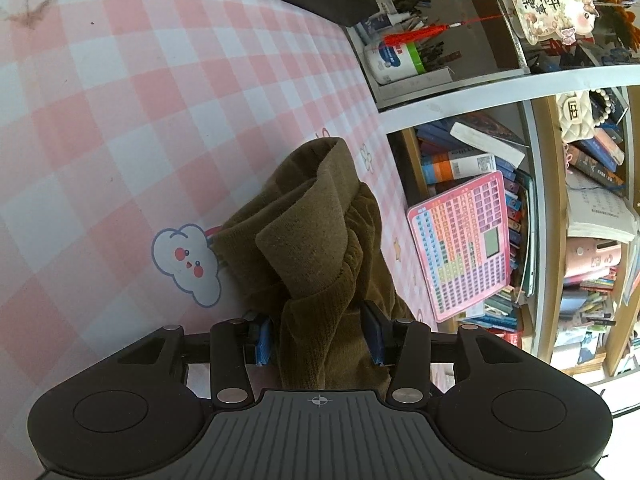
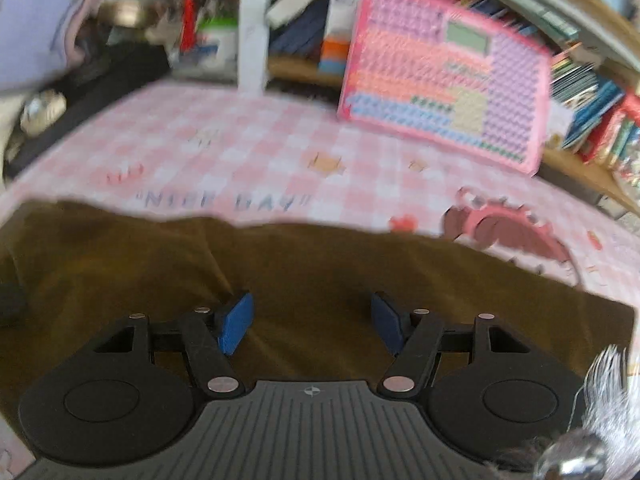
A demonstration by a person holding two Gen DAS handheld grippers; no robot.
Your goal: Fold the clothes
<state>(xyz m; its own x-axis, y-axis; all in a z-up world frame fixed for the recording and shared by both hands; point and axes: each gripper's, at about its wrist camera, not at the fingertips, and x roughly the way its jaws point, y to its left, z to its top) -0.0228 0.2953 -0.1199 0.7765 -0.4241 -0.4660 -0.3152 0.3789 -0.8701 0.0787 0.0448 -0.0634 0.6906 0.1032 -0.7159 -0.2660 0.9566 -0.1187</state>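
**Olive garment bunched in the left claw, right claw spread above flat cloth**

The left claw [image 1: 318,332] pinches a bunched fold of the olive-brown garment [image 1: 316,232] between its 2 blue pads [image 1: 262,340]; the cloth rises in a thick roll ahead of the fingers and rests on the desk [image 1: 120,120], which is covered by a pink-and-white checked mat. A printed white cloud [image 1: 186,264] on the mat lies just beside the garment's left edge.

In the blurred right wrist view, the right claw [image 2: 312,326] stands spread, its blue pads [image 2: 236,322] apart with nothing gripped between them. It hovers over a flat stretch of the same garment, which fills the lower half of that view, its far edge running just below the mat's printed lettering [image 2: 224,202].

A pink chart board [image 1: 460,244] leans against the bookshelf [image 1: 536,208] beyond the desk's edge.
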